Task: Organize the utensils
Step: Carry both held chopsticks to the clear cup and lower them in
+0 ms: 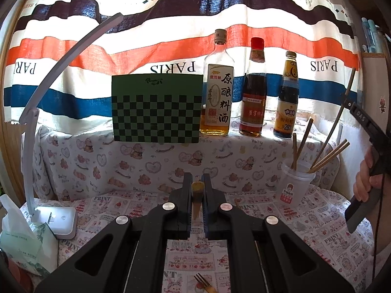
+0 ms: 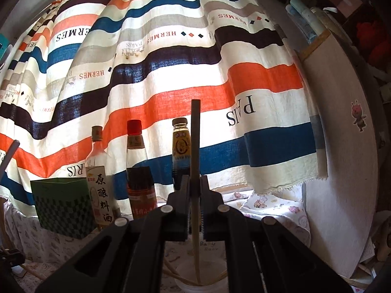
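My left gripper (image 1: 197, 183) is shut on a wooden utensil handle (image 1: 197, 200) and holds it above the patterned tablecloth. A gold fork (image 1: 204, 283) lies on the cloth below it. A clear plastic cup (image 1: 294, 183) at the right holds several chopsticks (image 1: 327, 157). My right gripper (image 2: 195, 182) is shut on a chopstick (image 2: 195, 151) that stands upright. Its lower end reaches into the cup (image 2: 193, 276) directly below. In the left wrist view the right gripper (image 1: 347, 99) shows at the far right, in a hand, above the cup.
Three sauce bottles (image 1: 253, 90) and a green checkered board (image 1: 157, 108) stand on the raised ledge behind. A white desk lamp (image 1: 57, 222) and a tissue pack (image 1: 22, 246) are at the left. A striped curtain hangs behind.
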A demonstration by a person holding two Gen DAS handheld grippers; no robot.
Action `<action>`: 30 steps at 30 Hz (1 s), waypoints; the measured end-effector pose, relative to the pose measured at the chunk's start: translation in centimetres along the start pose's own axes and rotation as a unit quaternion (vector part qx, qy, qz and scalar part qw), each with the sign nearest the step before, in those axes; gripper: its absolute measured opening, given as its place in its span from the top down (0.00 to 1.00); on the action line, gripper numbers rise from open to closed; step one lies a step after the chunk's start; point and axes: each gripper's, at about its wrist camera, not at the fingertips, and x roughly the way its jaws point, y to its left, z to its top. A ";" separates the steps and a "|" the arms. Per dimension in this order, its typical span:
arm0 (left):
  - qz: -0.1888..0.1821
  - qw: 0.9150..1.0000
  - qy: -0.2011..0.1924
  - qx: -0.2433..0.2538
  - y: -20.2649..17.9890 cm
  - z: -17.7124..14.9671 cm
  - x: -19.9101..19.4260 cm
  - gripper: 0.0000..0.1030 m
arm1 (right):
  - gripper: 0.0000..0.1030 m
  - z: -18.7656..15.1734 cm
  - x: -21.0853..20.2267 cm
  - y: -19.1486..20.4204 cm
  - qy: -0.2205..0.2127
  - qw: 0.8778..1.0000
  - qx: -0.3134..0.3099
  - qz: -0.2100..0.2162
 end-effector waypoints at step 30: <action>0.005 0.998 -0.031 0.063 -3.0 1.5 0.0 0.94 | 0.15 -2.3 -3.4 -5.1 0.190 0.975 0.072 0.088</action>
